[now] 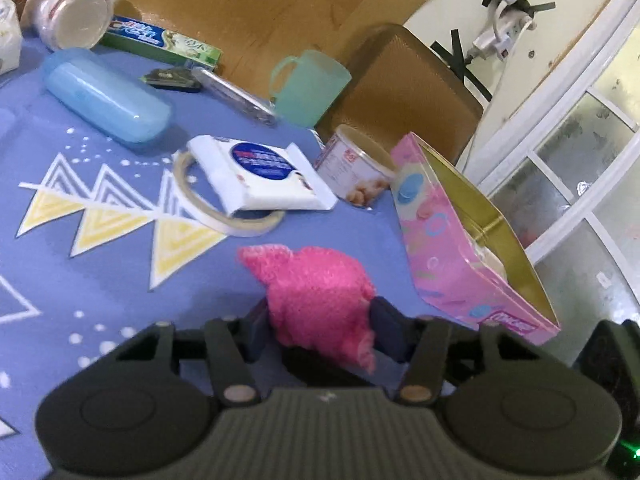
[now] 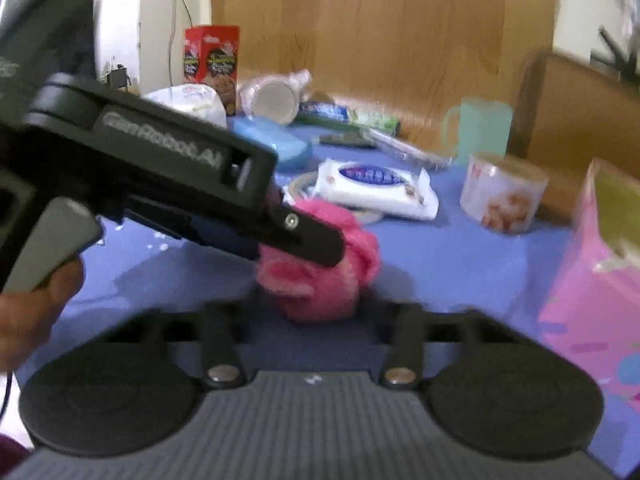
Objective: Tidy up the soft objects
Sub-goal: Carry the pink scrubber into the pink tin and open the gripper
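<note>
Your left tool (image 1: pixel 320 322) is clamped on the pink fluffy cloth (image 1: pixel 320 300), low over the blue patterned tabletop (image 1: pixel 100 280). Your right tool (image 2: pixel 312 312) sits just behind the cloth; its jaws are hidden, so I cannot tell their state. The open pink box (image 1: pixel 472 248) stands just right, against wooden paneling (image 1: pixel 260 0).

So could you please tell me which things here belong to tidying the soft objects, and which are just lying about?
In the job:
left gripper, shut on the fluffy pink cloth
open pink cardboard box

Lying about:
white wet-wipes pack
pale tape ring
blue plastic case
green plastic mug
round tin
</note>
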Motion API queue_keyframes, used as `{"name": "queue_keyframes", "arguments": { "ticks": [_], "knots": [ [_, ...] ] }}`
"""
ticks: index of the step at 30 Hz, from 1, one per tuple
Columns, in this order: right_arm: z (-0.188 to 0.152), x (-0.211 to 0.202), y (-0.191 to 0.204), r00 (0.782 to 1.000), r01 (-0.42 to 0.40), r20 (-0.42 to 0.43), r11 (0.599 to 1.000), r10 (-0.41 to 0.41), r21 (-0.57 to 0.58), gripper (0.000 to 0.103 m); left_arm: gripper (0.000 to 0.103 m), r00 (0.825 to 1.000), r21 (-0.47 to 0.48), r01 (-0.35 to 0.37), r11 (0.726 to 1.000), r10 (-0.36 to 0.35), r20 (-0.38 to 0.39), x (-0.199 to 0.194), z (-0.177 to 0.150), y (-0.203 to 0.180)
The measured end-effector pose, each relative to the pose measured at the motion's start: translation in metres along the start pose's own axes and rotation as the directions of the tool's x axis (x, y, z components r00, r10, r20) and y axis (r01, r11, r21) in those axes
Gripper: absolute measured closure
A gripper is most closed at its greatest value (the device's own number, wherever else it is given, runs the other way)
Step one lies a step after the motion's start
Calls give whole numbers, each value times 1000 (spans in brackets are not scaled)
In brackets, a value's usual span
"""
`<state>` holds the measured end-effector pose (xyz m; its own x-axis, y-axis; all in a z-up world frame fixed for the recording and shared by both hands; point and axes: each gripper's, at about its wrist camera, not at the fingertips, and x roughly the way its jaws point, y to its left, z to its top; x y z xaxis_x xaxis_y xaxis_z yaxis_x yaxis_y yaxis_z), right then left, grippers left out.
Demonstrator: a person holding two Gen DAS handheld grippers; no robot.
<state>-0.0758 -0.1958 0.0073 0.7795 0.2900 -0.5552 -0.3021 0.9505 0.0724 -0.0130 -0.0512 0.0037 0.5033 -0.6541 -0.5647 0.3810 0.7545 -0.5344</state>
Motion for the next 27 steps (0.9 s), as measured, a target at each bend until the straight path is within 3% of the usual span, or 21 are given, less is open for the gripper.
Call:
{"name": "queue_keyframes", "arguments": {
  "ticks": [5,8,13,17,20,22,24,27],
  "knots": [
    [-1,-27,-8,986,60,153,998,-61,6,59,50,999,114,-4,993,-1,45,-2,16,-44],
    [4,-48,-22,958,154,242,988,-151,8,59,50,997,194,27,981,-39,61,8,27,-81],
    [4,-83,-64,894,300,319,949,-314,93,59,50,994,339,99,936,-109,9,51,33,-147],
    [1,-103,-100,836,406,328,898,-439,168,59,49,992,444,120,888,-124,-20,89,35,-199],
    [0,-108,-127,794,477,296,846,-530,238,58,35,992,462,127,878,-122,-40,109,35,-219],
    [0,-101,-147,756,533,248,790,-605,302,47,26,995,465,97,880,-103,-11,114,33,-225],
    [-5,-98,-163,747,556,189,755,-637,347,33,17,995,450,79,890,-100,23,111,31,-223],
    [-15,-109,-169,744,521,203,743,-636,420,32,8,993,437,35,899,-80,86,97,33,-209]
  ]
}}
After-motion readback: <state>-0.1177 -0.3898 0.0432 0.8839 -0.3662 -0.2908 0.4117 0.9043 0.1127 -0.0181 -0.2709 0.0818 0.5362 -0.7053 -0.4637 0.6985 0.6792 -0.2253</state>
